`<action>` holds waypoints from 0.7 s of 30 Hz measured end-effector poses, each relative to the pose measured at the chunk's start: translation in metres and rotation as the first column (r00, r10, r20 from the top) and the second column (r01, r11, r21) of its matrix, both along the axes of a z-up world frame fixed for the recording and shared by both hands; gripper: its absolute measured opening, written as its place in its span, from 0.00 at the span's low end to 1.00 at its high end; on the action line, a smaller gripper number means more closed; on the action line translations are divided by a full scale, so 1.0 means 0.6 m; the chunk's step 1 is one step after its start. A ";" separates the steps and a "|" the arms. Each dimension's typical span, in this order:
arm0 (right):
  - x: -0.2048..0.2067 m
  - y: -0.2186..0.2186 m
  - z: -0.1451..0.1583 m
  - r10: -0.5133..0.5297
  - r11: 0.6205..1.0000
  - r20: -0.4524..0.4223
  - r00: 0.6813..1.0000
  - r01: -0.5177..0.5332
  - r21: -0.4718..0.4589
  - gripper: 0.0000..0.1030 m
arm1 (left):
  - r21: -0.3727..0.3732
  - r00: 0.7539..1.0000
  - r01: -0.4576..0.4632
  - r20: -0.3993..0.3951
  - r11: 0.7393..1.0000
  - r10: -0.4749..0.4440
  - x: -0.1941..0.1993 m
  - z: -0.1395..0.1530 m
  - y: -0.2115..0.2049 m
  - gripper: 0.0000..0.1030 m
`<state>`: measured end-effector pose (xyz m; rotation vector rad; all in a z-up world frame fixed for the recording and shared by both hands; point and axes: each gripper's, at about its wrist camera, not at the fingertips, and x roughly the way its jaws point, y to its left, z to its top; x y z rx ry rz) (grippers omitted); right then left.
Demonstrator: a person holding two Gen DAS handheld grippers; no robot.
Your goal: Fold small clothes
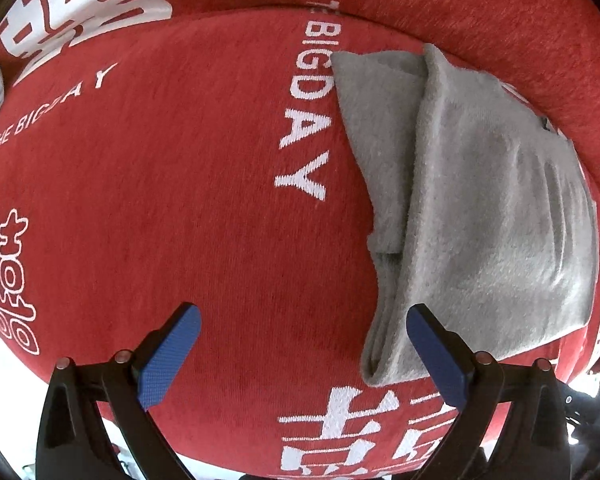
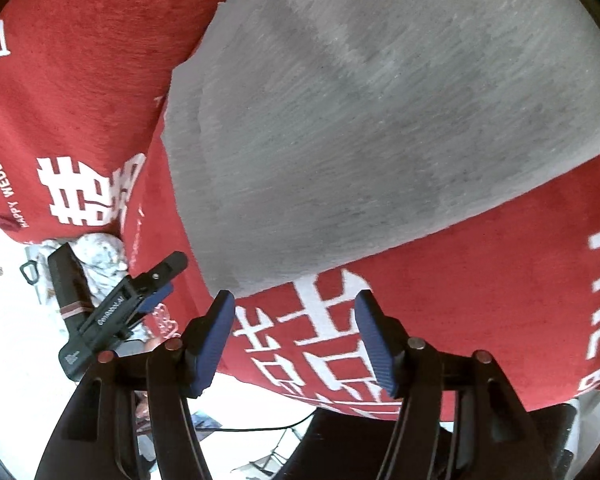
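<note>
The red knitted cloth with white letters (image 1: 180,200) covers the whole surface under you. On it, to the right in the left wrist view, lies the small grey fleecy garment (image 1: 480,200), already folded into a thick packet with layered edges. Your left gripper (image 1: 300,356) is wide and holds nothing; your right gripper (image 2: 296,344) is also wide and empty, just beside the near edge of the garment. The fold seems almost finished; next you probably need only a last fold or to press it flat.
</note>
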<state>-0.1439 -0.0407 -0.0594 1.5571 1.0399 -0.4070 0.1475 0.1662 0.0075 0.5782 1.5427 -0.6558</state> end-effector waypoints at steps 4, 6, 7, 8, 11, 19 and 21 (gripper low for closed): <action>0.011 0.012 -0.009 -0.029 0.999 0.047 0.998 0.028 0.029 0.65 | 0.015 1.000 0.005 -0.002 1.000 -0.005 0.008 -0.017 -0.010 1.00; 0.006 0.017 -0.018 -0.067 0.996 0.076 0.995 0.062 0.061 0.66 | 0.000 0.999 -0.013 -0.032 1.000 0.013 0.017 -0.026 -0.013 1.00; 0.004 0.021 -0.024 -0.092 0.993 0.089 0.992 0.085 0.080 0.66 | -0.016 0.999 -0.021 -0.045 1.000 0.021 0.022 -0.027 -0.015 1.00; 0.001 0.024 -0.029 -0.116 0.990 0.100 0.988 0.106 0.098 0.66 | -0.030 0.998 -0.026 -0.054 0.999 0.025 0.027 -0.028 -0.014 1.00; -0.002 0.033 -0.045 -0.165 0.981 0.123 0.979 0.149 0.127 0.66 | -0.089 0.996 -0.042 -0.082 0.995 0.035 0.048 -0.024 -0.021 1.00; 0.003 0.056 -0.080 -0.303 0.949 0.195 0.933 0.276 0.153 0.66 | -0.160 0.989 -0.068 -0.143 0.985 0.045 0.094 -0.042 -0.072 1.00; 0.010 0.054 -0.072 -0.330 0.943 0.211 0.920 0.313 0.110 0.66 | -0.180 0.984 -0.069 -0.171 0.981 0.038 0.092 -0.051 -0.083 1.00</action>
